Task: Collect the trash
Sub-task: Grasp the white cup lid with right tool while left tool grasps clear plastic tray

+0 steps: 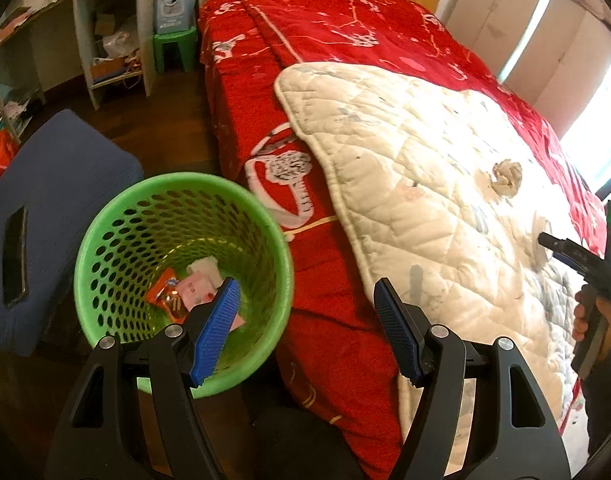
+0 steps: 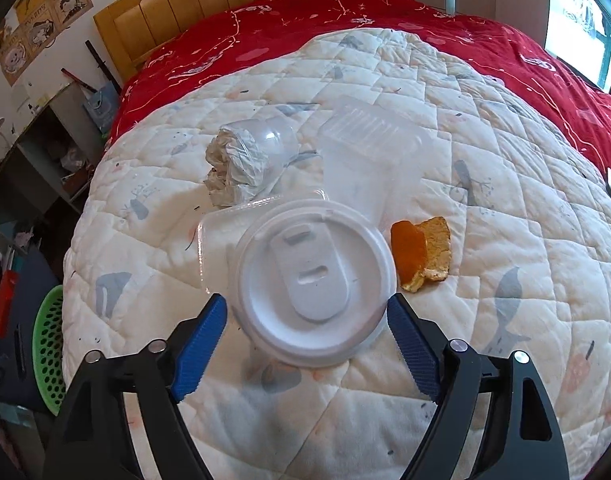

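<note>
A green perforated trash basket (image 1: 105, 240) stands on the floor beside the bed and holds an orange wrapper (image 1: 167, 292) and pink and white scraps. My left gripper (image 1: 305, 304) is open and empty, between the basket and the bed edge. My right gripper (image 2: 307, 320) is open, its jaws either side of a white cup lid (image 2: 313, 276) on the cream quilt (image 2: 505, 184). Behind the lid lie a clear plastic cup with crumpled paper (image 2: 249, 160), a clear plastic container (image 2: 369, 148) and an orange peel (image 2: 419, 254). The right gripper also shows in the left wrist view (image 1: 561, 246).
A red blanket (image 1: 345, 40) covers the bed under the quilt. A blue cushion (image 1: 53, 200) with a phone (image 1: 14, 256) lies left of the basket. A desk with shelves (image 1: 105, 40) and a green stool (image 1: 175, 46) stand near the headboard. The basket's rim shows in the right wrist view (image 2: 47, 344).
</note>
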`<action>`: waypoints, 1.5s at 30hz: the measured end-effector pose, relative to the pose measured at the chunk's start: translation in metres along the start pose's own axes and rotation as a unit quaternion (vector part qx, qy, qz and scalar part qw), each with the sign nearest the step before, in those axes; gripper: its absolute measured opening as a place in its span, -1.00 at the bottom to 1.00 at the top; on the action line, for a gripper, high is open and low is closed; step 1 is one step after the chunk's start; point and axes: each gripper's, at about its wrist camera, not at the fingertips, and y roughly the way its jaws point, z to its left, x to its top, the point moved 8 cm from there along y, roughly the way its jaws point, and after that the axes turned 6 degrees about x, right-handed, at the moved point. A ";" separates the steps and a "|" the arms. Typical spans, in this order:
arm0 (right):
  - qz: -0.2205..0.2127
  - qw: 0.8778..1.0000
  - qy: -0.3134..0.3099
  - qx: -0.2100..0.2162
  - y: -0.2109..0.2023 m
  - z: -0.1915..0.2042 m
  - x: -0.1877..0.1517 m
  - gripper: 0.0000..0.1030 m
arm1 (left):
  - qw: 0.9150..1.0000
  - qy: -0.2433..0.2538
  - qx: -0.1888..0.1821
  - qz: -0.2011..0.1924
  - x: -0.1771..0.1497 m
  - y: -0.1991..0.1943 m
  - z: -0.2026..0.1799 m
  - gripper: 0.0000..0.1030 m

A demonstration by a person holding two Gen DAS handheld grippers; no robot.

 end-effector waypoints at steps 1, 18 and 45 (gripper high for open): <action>0.000 1.000 0.000 -0.001 0.001 -0.001 0.000 0.45 | 1.000 0.004 -0.002 -0.001 0.002 0.000 -0.005 0.34; -0.004 1.000 -0.002 0.020 -0.040 -0.010 -0.022 0.43 | 0.993 0.100 -0.066 -0.015 0.028 0.004 -0.122 0.34; -0.011 0.999 0.023 0.045 -0.084 -0.061 -0.051 0.43 | 0.908 0.389 -0.155 -0.002 0.020 0.091 -0.343 0.48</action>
